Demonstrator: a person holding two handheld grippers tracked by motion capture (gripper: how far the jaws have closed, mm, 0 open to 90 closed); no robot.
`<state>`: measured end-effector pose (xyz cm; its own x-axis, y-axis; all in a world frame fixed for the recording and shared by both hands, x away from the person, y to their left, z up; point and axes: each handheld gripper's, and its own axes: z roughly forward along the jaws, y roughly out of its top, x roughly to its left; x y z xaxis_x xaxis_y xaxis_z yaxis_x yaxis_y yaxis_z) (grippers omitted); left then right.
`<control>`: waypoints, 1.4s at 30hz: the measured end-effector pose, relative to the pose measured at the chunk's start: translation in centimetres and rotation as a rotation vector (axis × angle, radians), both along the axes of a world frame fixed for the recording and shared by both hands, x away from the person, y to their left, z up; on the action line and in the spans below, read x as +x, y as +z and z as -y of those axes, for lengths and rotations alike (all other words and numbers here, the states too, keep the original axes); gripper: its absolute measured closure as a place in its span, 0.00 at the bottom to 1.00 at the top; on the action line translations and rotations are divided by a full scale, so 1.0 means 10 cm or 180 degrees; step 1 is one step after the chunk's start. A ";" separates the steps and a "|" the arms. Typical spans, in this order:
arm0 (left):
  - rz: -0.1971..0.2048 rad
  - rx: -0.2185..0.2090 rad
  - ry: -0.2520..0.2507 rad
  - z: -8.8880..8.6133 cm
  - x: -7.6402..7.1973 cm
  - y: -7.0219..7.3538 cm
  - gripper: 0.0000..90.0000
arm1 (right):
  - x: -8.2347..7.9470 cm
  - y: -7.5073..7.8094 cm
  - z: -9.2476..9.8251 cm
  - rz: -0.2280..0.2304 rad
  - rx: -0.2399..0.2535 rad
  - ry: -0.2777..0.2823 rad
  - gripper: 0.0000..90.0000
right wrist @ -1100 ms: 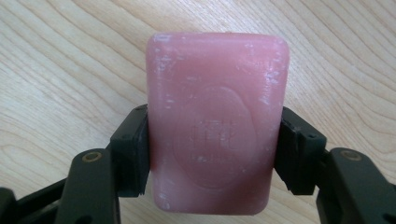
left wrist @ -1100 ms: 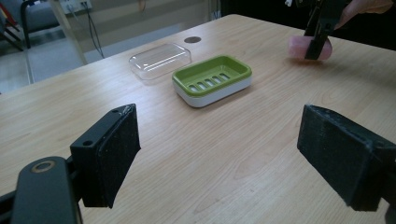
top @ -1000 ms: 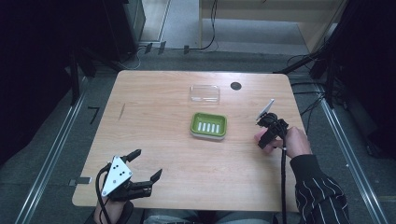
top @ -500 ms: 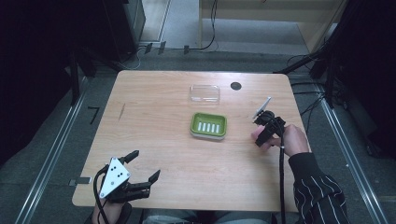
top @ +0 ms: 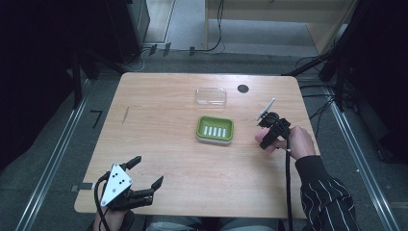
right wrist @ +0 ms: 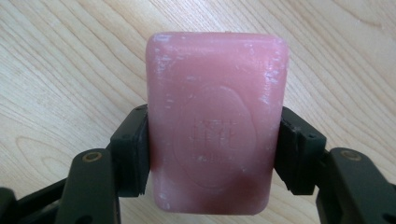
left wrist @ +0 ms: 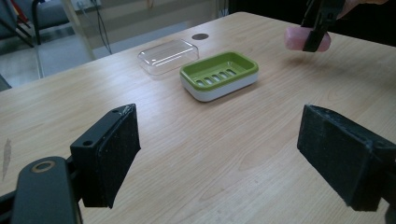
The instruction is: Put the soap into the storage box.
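Right gripper view shows the right gripper (right wrist: 212, 154) with its fingers clamped on both long sides of the pink soap bar (right wrist: 215, 121), held above the worktop (top: 159, 125), to the right of the green soap dish (top: 215, 129). Near the worktop's front edge, the left gripper (top: 144, 173) has its fingers spread wide apart, holding nothing.

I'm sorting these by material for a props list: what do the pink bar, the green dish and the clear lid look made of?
Pink bar: looks like soap, matte and waxy, with whitish scuffs and a pressed stamp.
Green dish: apparently moulded plastic, smooth, slightly glossy green tray with drain slots on a white base.
Clear lid: likely thin transparent plastic; the wood shows through it.
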<state>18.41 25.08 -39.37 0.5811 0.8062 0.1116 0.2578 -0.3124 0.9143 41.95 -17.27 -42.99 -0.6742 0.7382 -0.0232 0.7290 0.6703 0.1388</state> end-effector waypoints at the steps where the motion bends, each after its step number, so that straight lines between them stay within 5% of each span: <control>1: -0.0002 -0.0002 0.0004 0.00 0.00 0.00 0.15 | 0.00 0.00 -0.01 0.0012 0.0013 -0.0001 0.43; 42: -0.0016 0.0015 0.0110 -0.07 -0.09 0.00 0.15 | 0.04 0.14 -0.32 0.0361 0.0234 0.0248 0.43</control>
